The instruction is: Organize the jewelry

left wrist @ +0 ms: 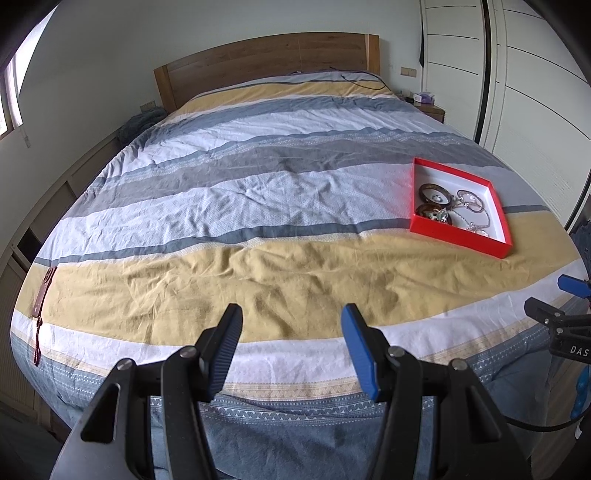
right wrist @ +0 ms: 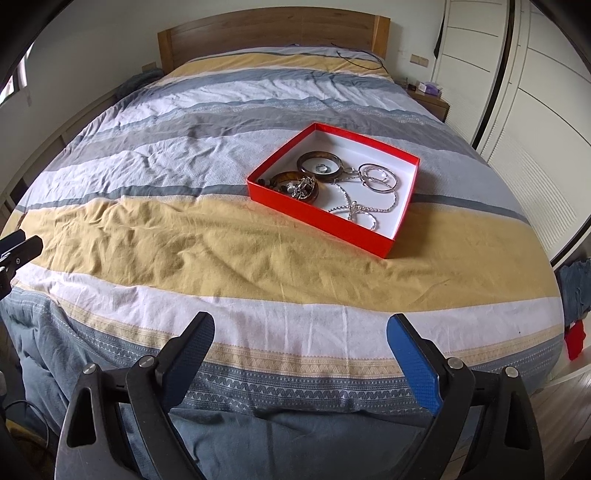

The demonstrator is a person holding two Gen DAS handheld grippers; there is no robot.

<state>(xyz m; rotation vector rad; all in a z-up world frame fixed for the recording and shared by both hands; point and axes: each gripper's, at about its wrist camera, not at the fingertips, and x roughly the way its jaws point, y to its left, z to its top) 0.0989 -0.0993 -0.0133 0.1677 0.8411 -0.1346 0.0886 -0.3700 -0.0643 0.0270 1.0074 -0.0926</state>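
Observation:
A red box (right wrist: 317, 218) (left wrist: 452, 234) with a white inside lies on the striped bedspread, right of the bed's middle. In it sit two brown bangles (right wrist: 320, 159) (left wrist: 434, 194), silver rings (right wrist: 378, 177) and a silver chain (right wrist: 356, 208). My right gripper (right wrist: 300, 325) hovers over the near edge of the bed, well short of the box, jaws wide open and empty. Open and empty too, my left gripper (left wrist: 291, 314) hangs over the near edge, far left of the box. The right gripper's tip (left wrist: 570, 286) shows at the right edge of the left wrist view.
A brown strap-like item (left wrist: 42, 295) lies at the bed's left edge. The wooden headboard (right wrist: 273, 33) stands at the far end, a nightstand (right wrist: 430, 101) and white wardrobe doors (right wrist: 517, 92) on the right. A dark cable (right wrist: 360, 61) rests near the pillows.

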